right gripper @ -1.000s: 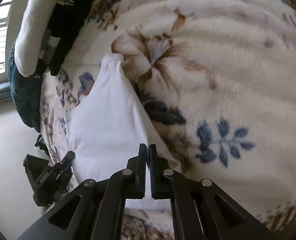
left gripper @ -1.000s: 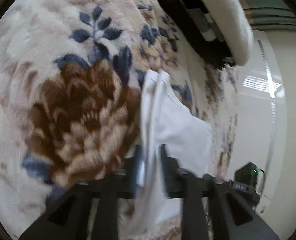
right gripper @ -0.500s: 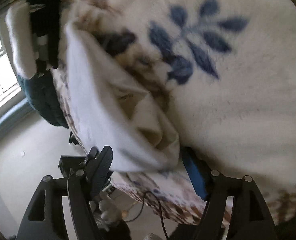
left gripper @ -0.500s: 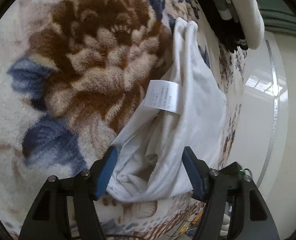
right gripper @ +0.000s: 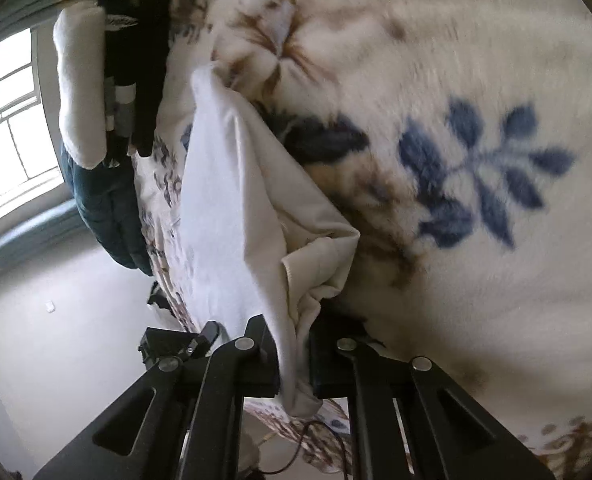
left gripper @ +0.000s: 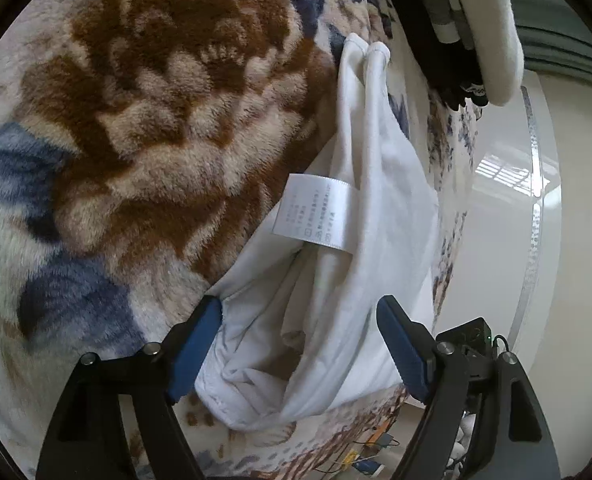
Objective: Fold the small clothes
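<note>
A small white garment (left gripper: 380, 184) lies bunched on a floral plush blanket (left gripper: 144, 128), with its care label (left gripper: 316, 212) turned up. My left gripper (left gripper: 300, 344) is open, its blue-padded fingers either side of the garment's crumpled near end, not gripping it. In the right wrist view the same white garment (right gripper: 224, 200) runs away from me. My right gripper (right gripper: 294, 360) is shut on its near edge, with cloth hanging out below the fingers.
A pile of dark and white clothes (left gripper: 468, 28) sits at the far end of the blanket; it also shows in the right wrist view (right gripper: 108, 80) with a teal item (right gripper: 104, 204). The blanket edge drops to the floor (right gripper: 56, 320), where cables (left gripper: 372, 448) lie.
My left gripper let go of the garment a second ago and stays open around it. My right gripper opened, then shut again on the garment's near edge.
</note>
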{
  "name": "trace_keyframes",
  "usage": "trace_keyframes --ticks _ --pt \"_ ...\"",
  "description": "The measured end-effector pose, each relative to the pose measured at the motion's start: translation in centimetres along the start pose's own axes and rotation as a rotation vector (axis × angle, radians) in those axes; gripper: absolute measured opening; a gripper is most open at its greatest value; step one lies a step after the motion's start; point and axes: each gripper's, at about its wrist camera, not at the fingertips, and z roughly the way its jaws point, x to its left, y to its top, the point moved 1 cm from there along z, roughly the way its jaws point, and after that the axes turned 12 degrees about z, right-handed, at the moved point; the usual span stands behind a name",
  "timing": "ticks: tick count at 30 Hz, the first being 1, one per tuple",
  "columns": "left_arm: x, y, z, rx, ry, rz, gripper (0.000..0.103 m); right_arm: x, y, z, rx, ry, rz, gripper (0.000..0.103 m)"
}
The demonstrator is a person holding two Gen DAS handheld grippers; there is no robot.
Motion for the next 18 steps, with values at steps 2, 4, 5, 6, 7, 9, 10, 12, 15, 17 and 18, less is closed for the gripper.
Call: trace_keyframes --ticks 2,4,5,6,7,9,10,12,15,17,18 --pt "0.0 0.2 -0.1 0.002 -0.001 -0.002 0.079 0.4 0.3 0.2 0.009 -0.063 -0.042 0.01" --pt "0.0 0.4 -0.3 0.007 0.008 0.011 0.079 0.8 0.5 0.0 0.034 -0.134 -0.094 0.028" --pt "-0.3 0.8 -0.3 0.007 0.01 0.023 0.079 1.0 0.7 -0.1 0.041 -0.156 -0.101 0.034" --pt "-0.3 0.9 -0.3 0.007 0.013 0.034 0.079 1.1 0.9 -0.4 0.044 -0.159 -0.109 0.046" --pt "-0.5 1.4 -0.2 0.004 0.009 0.047 0.079 1.5 1.3 -0.7 0.033 -0.153 -0.116 0.055" --pt "-0.7 2.4 0.1 0.003 0.005 0.058 0.079 1.8 2.3 -1.1 0.031 -0.131 -0.136 0.062" --pt "-0.7 3.1 0.6 0.008 -0.003 0.062 0.079 1.7 2.9 -1.0 0.047 -0.12 -0.14 0.062" --pt "-0.5 4.0 1.6 0.03 -0.01 0.061 0.079 1.7 4.3 0.3 0.097 -0.101 -0.147 0.062" --pt "-1.0 4.7 2.0 0.027 0.0 0.081 0.079 1.4 6.0 1.9 0.163 -0.084 -0.16 0.068" --pt "-1.8 4.8 1.9 0.022 0.011 0.112 0.078 1.7 6.5 2.8 0.202 -0.052 -0.162 0.071" --pt "-2.3 4.8 1.9 0.021 0.021 0.129 0.069 1.9 6.5 3.2 0.214 -0.042 -0.165 0.071"
